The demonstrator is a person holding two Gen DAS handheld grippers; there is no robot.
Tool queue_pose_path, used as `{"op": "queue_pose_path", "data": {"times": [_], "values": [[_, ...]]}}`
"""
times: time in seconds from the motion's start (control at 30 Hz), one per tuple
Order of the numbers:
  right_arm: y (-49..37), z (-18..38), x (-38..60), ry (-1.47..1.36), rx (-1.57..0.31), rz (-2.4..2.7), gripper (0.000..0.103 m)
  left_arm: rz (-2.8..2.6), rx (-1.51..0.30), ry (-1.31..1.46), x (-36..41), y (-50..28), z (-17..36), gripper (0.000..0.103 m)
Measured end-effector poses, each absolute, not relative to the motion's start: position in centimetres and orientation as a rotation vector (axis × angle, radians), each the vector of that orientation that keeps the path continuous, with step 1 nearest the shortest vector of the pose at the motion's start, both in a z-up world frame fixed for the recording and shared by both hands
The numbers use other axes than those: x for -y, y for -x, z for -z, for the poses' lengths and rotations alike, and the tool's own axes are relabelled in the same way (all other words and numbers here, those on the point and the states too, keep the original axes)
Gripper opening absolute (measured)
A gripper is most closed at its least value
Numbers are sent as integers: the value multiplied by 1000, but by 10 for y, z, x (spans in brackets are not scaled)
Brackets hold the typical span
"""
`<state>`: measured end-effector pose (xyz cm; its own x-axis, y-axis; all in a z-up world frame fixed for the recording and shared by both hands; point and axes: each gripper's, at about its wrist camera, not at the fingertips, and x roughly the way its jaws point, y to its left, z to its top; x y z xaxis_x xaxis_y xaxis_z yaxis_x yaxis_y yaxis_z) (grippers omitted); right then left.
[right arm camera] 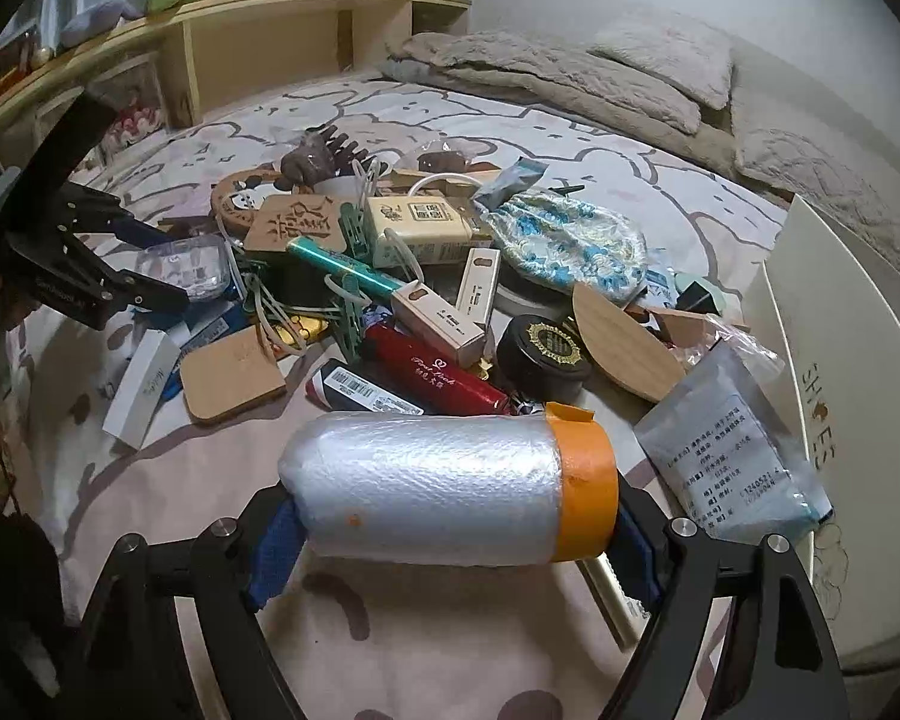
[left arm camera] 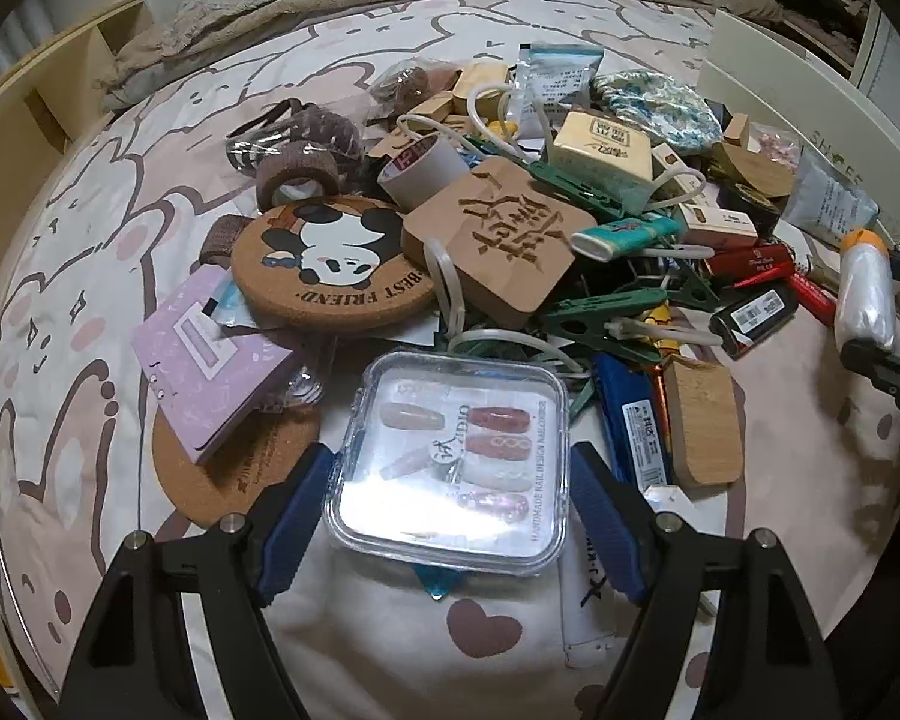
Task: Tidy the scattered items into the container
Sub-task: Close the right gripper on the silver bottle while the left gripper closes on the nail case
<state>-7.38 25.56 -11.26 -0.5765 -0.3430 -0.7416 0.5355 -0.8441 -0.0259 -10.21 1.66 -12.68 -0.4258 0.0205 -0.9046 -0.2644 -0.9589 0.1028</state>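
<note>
The right gripper [right arm camera: 450, 546] grips the silvery orange-capped plastic roll [right arm camera: 444, 486] crosswise, clear to lift; the left gripper [left arm camera: 450, 516] straddles, jaws spread, the clear square nail-tip case [left arm camera: 450, 462], unpinched.

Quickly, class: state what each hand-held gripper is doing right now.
Left hand-held gripper: open, straddling the clear nail-tip box.
Right hand-held gripper: shut on the plastic film roll.

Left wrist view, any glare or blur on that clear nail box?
Left wrist view: a bright patch of glare whitens the near part of the clear nail box's lid, though the nails stay readable; edges bend with fisheye. Right wrist view: the box is small and soft.
</note>
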Motion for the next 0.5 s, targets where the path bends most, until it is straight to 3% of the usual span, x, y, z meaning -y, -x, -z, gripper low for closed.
{"op": "queue_pose_path", "data": {"times": [0.5], "values": [[69, 96, -256, -999, -329, 2420, 85, -2524, -289, 1525, -14, 96, 108, 79]]}}
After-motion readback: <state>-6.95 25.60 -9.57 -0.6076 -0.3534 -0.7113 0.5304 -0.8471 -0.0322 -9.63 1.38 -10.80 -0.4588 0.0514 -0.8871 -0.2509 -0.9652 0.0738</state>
